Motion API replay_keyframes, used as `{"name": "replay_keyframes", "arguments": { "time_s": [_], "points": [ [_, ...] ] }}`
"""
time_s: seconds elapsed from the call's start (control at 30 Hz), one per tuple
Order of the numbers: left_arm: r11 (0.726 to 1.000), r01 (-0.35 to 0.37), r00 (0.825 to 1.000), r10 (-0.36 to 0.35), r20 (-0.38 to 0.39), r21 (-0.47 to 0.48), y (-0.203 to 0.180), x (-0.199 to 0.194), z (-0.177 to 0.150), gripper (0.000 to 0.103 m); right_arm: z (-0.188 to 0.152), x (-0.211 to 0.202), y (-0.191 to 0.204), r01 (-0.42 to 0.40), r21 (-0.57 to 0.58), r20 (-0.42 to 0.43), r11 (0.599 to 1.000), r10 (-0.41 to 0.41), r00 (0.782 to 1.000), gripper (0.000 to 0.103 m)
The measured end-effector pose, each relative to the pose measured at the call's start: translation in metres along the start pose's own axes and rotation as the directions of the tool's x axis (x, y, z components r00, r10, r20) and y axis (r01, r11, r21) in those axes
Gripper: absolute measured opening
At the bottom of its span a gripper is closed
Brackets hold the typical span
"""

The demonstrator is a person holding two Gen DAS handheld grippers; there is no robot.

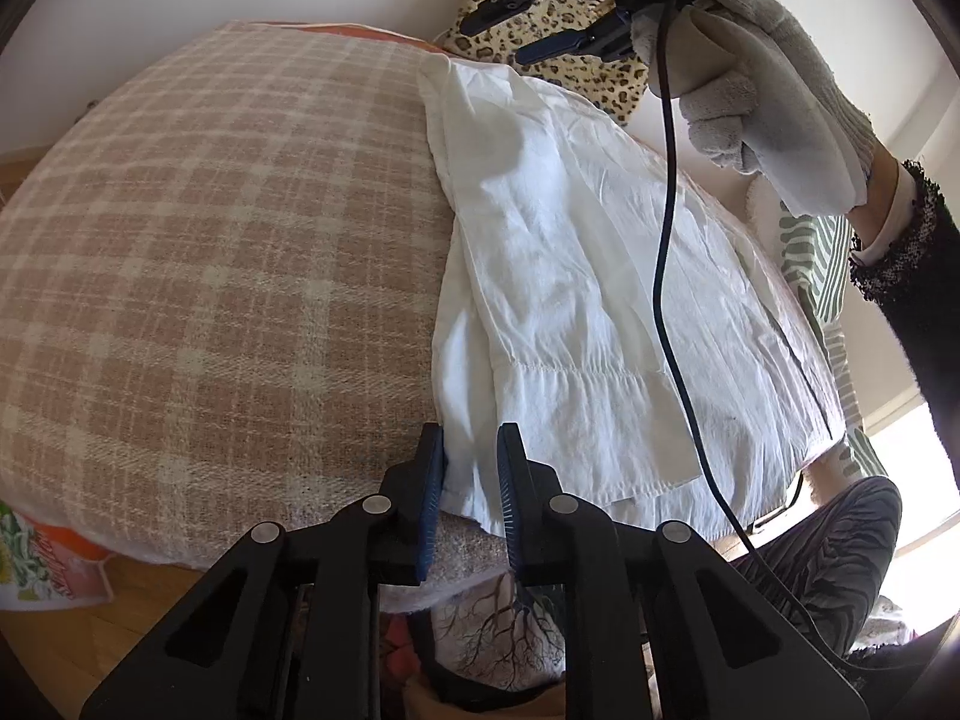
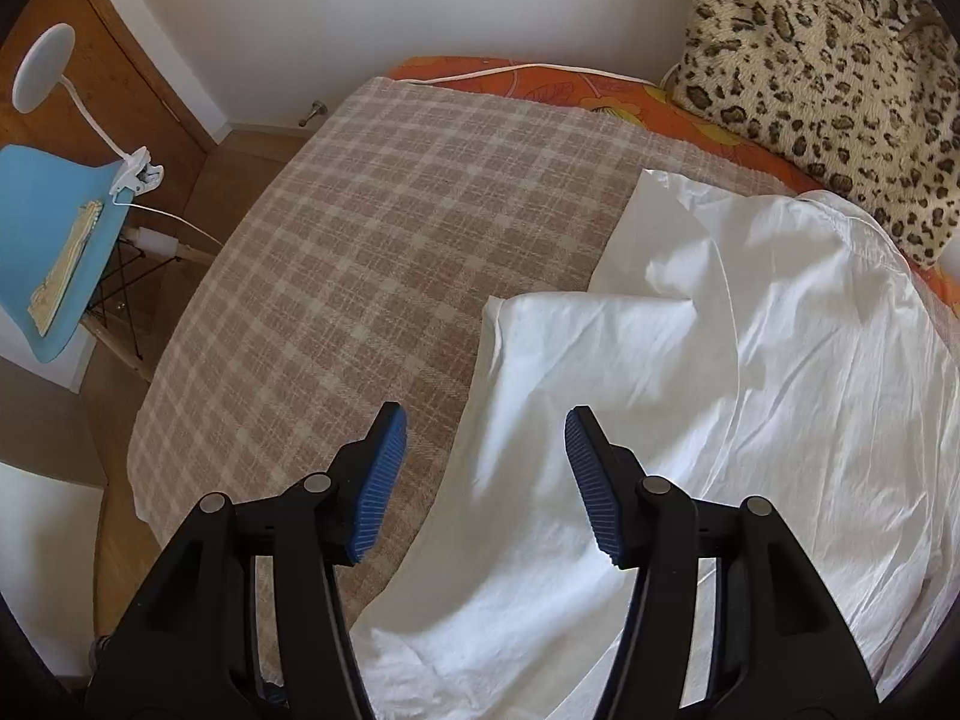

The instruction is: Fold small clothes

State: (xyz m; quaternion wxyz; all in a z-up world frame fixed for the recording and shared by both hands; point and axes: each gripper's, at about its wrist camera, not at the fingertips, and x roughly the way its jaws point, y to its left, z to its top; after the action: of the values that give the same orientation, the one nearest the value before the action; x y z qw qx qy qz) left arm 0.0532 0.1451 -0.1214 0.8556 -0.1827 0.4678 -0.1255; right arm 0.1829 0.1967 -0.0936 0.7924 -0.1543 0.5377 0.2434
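On woven plaid blanket (image 2: 360,228), crumpled white garment (image 2: 750,390).

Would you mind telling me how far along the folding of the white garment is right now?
Partly done: the white garment lies on the plaid blanket with one side already folded over. In hand: the left hand-held gripper pinches its near edge, while the right hand-held gripper hovers open, holding nothing. Left: the remaining folds; it is still long and wrinkled.
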Motion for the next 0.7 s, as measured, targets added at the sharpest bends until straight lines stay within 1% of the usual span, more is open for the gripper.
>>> {"name": "replay_keyframes", "arguments": {
  "time_s": [0.03,0.1,0.17,0.23,0.27,0.3,0.33,0.4,0.43,0.53,0.6,0.7],
  "points": [
    [1.0,0.007,1.0,-0.007,-0.003,0.0,0.0,0.0,0.0,0.01,0.008,0.01,0.003,0.03,-0.003,-0.016,1.0,-0.03,0.999,0.058],
    [1.0,0.01,1.0,-0.01,-0.005,0.004,0.0,0.0,0.0,0.01,0.021,0.03,0.009,0.111,-0.023,-0.042,0.994,-0.112,0.993,0.058],
    [1.0,0.018,1.0,-0.018,-0.004,0.009,0.0,-0.001,-0.001,0.008,0.029,0.049,0.02,0.204,-0.06,-0.054,0.977,-0.207,0.977,0.058],
    [1.0,0.024,1.0,-0.024,-0.002,0.013,0.0,-0.002,-0.001,0.006,0.034,0.063,0.028,0.269,-0.1,-0.058,0.958,-0.276,0.959,0.058],
    [1.0,0.022,1.0,-0.022,0.0,0.018,-0.001,-0.002,-0.001,0.006,0.036,0.069,0.03,0.296,-0.113,-0.059,0.948,-0.304,0.951,0.056],
    [1.0,0.017,1.0,-0.017,0.001,0.022,-0.002,-0.002,-0.001,0.005,0.038,0.073,0.031,0.317,-0.12,-0.059,0.941,-0.326,0.943,0.043],
    [1.0,0.014,1.0,-0.014,0.003,0.027,-0.002,-0.002,-0.002,0.004,0.039,0.077,0.031,0.334,-0.124,-0.065,0.934,-0.344,0.937,0.025],
    [0.999,0.013,1.0,-0.013,0.004,0.035,-0.003,-0.004,-0.005,0.003,0.042,0.082,0.025,0.341,-0.105,-0.08,0.934,-0.35,0.934,0.013],
    [0.999,0.017,1.0,-0.018,0.009,0.035,-0.003,-0.005,-0.005,0.003,0.042,0.081,0.023,0.335,-0.096,-0.074,0.937,-0.342,0.937,0.012],
    [0.999,0.028,0.999,-0.029,0.036,0.045,-0.006,-0.013,-0.004,0.002,0.042,0.071,0.016,0.306,-0.065,-0.052,0.95,-0.31,0.949,0.01],
    [0.998,0.043,0.998,-0.045,0.054,0.044,-0.009,-0.018,-0.003,0.002,0.043,0.061,0.008,0.26,-0.023,-0.034,0.965,-0.26,0.965,0.01],
    [0.996,0.071,0.994,-0.075,0.078,0.059,-0.017,-0.026,0.002,0.002,0.042,0.044,-0.004,0.192,0.04,-0.011,0.981,-0.192,0.981,0.009]
  ]
}}
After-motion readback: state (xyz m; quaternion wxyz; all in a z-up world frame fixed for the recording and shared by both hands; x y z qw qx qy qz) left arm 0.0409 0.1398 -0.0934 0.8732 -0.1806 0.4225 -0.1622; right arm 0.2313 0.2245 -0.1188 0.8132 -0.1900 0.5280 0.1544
